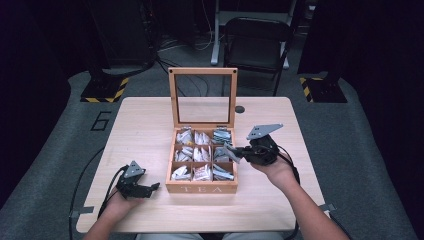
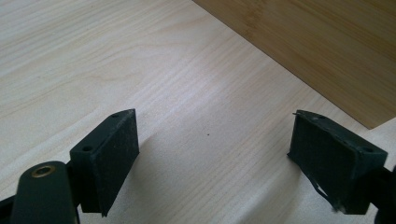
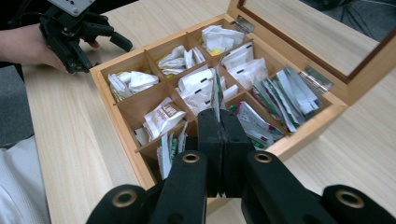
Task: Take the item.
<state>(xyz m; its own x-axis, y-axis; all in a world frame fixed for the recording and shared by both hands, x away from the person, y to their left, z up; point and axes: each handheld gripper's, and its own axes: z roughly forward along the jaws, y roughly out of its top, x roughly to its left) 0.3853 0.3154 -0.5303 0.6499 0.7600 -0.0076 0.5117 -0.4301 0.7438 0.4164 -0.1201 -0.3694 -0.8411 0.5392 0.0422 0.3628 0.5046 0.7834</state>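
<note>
Right tool (image 3: 219, 135) clamps a tea sachet (image 3: 216, 88) over the tea box (image 1: 202, 188) — left tool (image 2: 210, 158) gapes over bare table (image 2: 93, 56).

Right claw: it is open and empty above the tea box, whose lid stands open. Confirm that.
Not so. The right claw is shut on a tea packet, as the right gripper view shows. It is above the tea box, and the lid does stand open.
</note>
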